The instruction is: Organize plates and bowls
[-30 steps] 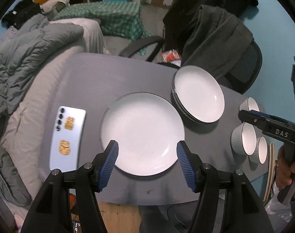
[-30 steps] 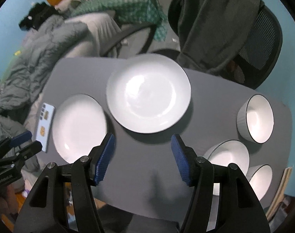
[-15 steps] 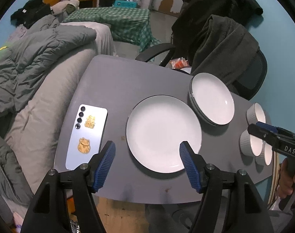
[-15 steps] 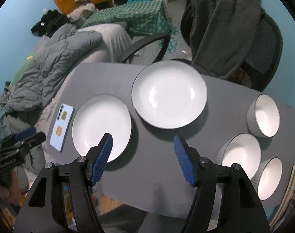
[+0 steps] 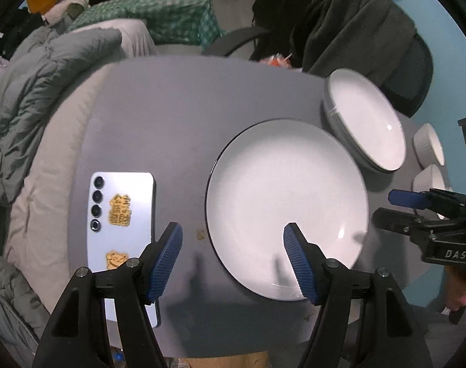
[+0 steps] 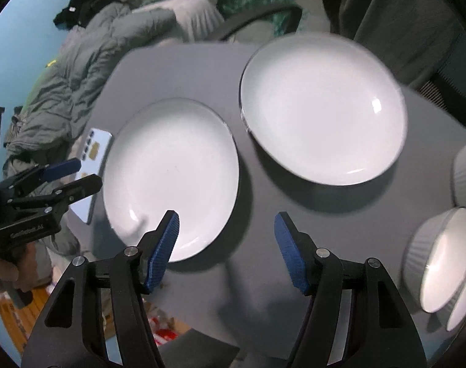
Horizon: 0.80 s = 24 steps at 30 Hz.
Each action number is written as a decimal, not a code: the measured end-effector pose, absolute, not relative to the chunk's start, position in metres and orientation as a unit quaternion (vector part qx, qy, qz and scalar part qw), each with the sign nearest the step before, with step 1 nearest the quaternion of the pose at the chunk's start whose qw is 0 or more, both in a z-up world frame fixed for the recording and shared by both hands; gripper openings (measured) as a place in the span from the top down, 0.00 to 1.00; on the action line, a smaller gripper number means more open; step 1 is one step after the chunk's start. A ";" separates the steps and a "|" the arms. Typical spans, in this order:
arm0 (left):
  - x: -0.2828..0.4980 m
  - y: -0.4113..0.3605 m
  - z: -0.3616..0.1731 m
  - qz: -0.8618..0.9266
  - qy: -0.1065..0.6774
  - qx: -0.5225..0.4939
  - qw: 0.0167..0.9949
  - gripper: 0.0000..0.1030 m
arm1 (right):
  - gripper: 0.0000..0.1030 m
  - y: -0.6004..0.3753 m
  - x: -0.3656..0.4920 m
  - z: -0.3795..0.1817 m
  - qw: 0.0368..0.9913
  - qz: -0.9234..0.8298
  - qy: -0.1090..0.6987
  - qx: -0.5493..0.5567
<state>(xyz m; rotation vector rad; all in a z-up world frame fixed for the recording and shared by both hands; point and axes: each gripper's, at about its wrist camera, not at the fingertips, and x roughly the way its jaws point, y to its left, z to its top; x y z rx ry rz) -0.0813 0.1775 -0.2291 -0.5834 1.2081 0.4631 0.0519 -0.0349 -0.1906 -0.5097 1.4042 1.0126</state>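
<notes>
Hovering low over the grey tabletop, left gripper spread wide and gripping nothing, its right blue finger hanging above the near rim of the single white plate, the left finger over bare tabletop beside a pale blue smartphone lying face down. Sitting just beyond the single plate, a plate stack, rims near each other; touching or not cannot be told. Standing along the right edge, white ribbed bowls. Showing from the right wrist view, right gripper likewise gaping wide and empty, left finger overlapping the single plate, right finger over open tabletop. Lying beyond, the plate stack; clustering at far right, ribbed bowls. Draping over a chair behind, a dark jacket.
</notes>
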 end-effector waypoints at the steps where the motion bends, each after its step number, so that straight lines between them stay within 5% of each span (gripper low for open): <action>1: -0.080 0.180 -0.235 0.207 0.558 -0.275 0.755 0.32 | 0.36 -0.033 0.052 -0.195 0.617 0.437 0.615 -0.223; 6: -0.075 0.187 -0.249 0.199 0.564 -0.293 0.746 0.32 | 0.37 -0.025 0.057 -0.219 0.612 0.417 0.634 -0.223; 11: -0.068 0.186 -0.253 0.190 0.562 -0.295 0.749 0.33 | 0.59 -0.023 0.060 -0.233 0.600 0.408 0.654 -0.211; 17: -0.064 0.191 -0.263 0.187 0.566 -0.309 0.742 0.49 | 0.68 -0.018 0.061 -0.234 0.594 0.410 0.659 -0.213; 20: -0.069 0.197 -0.268 0.196 0.563 -0.331 0.732 0.62 | 0.80 -0.015 0.062 -0.236 0.591 0.411 0.660 -0.217; 24: -0.080 0.207 -0.271 0.214 0.557 -0.352 0.721 0.83 | 0.81 -0.016 0.063 -0.236 0.585 0.411 0.664 -0.217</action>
